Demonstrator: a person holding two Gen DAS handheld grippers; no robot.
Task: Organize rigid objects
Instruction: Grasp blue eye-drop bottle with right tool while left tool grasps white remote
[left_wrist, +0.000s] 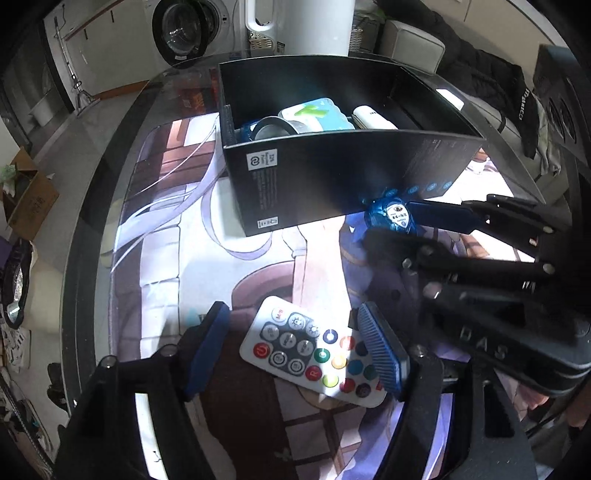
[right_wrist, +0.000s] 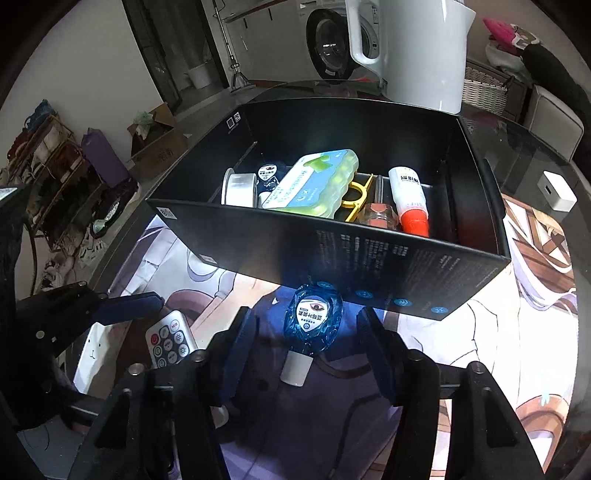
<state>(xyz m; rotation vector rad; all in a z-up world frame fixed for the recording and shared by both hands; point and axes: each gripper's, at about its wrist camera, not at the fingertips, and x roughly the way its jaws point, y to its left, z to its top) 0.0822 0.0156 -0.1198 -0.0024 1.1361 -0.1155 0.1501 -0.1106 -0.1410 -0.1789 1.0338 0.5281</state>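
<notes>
Most of the sorting looks done: the black box (right_wrist: 369, 236) at the far side of the table already holds a tape roll (right_wrist: 239, 189), a green-and-blue case (right_wrist: 314, 184), a yellow clip (right_wrist: 360, 197), a glue bottle (right_wrist: 408, 197) and a small jar (right_wrist: 378, 218). 2 items remain on the printed mat (left_wrist: 184, 258). The blue eye-drop bottle (right_wrist: 314, 319) lies just near of the box's front wall, between the wide-open fingers of the right gripper (right_wrist: 306, 343), not yet gripped. The white remote (left_wrist: 314, 350) lies further left and nearer, between the spread fingers of the left gripper (left_wrist: 295, 347), also not held
</notes>
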